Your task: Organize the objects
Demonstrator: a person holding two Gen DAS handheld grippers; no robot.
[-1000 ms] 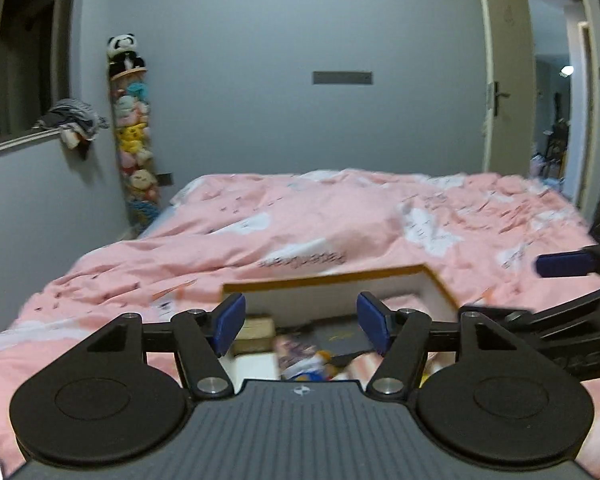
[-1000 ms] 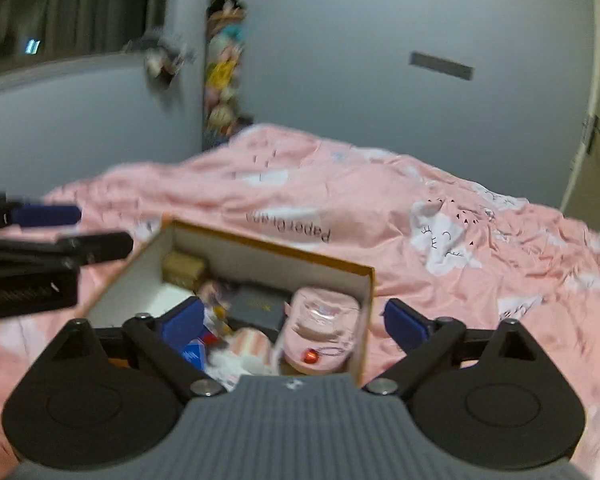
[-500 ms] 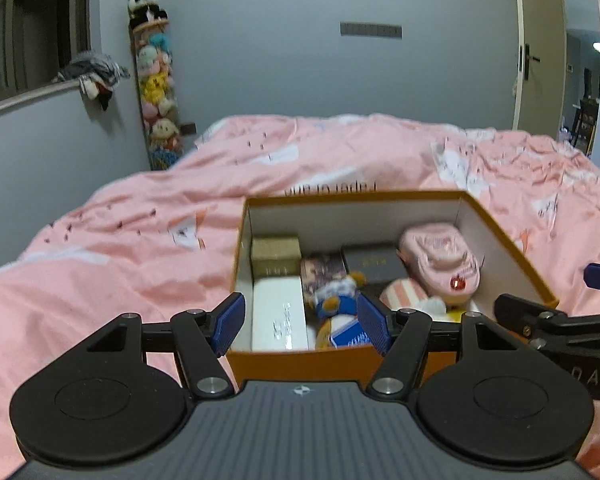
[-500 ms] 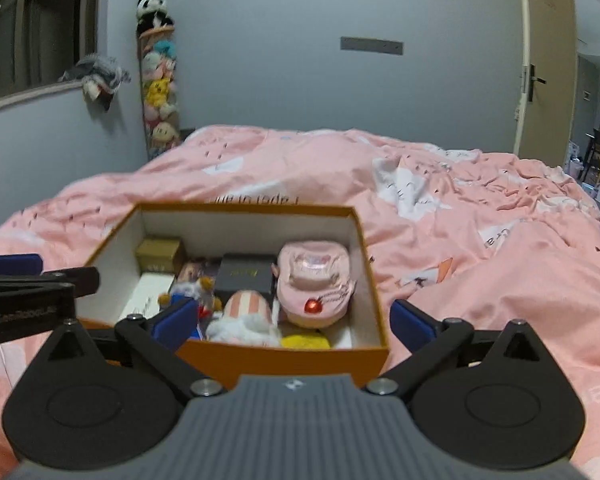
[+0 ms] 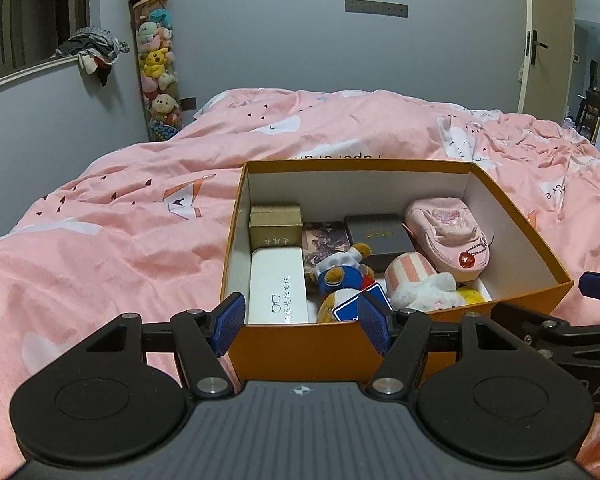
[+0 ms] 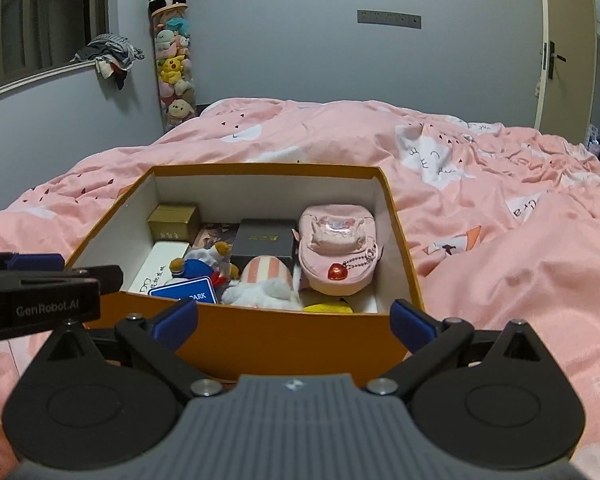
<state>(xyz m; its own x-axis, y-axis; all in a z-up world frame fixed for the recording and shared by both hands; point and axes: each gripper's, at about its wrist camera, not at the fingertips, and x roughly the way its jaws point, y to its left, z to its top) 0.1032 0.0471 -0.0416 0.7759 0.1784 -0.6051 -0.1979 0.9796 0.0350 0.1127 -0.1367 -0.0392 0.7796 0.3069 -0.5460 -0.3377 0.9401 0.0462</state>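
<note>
An orange box (image 5: 300,346) sits on a pink quilt (image 5: 120,240), its open top facing up. Both tongs hang just short of its near wall and hold nothing: the left gripper (image 5: 302,322) is spread moderately, and the right gripper (image 6: 292,322) is spread wider, nearly the width of the box.

Inside, along the left wall, a white glasses case (image 5: 278,284) lies in front of a small gold box (image 5: 276,224). A dark box (image 6: 264,240) sits at the far middle, partly covering a printed card (image 5: 324,238) whose picture is hard to make out. A pink pouch (image 6: 338,252) with a red heart charm leans at the right. A small bear in blue (image 5: 340,270) lies in the middle beside a striped pink-and-white toy (image 6: 266,276). A blue sign (image 6: 184,292) at the near wall is cut off by the rim; only "PARK" can be read. Something yellow (image 6: 328,308) in the near right corner is mostly hidden.

A tall tube of stuffed toys (image 6: 174,64) stands in the far corner
</note>
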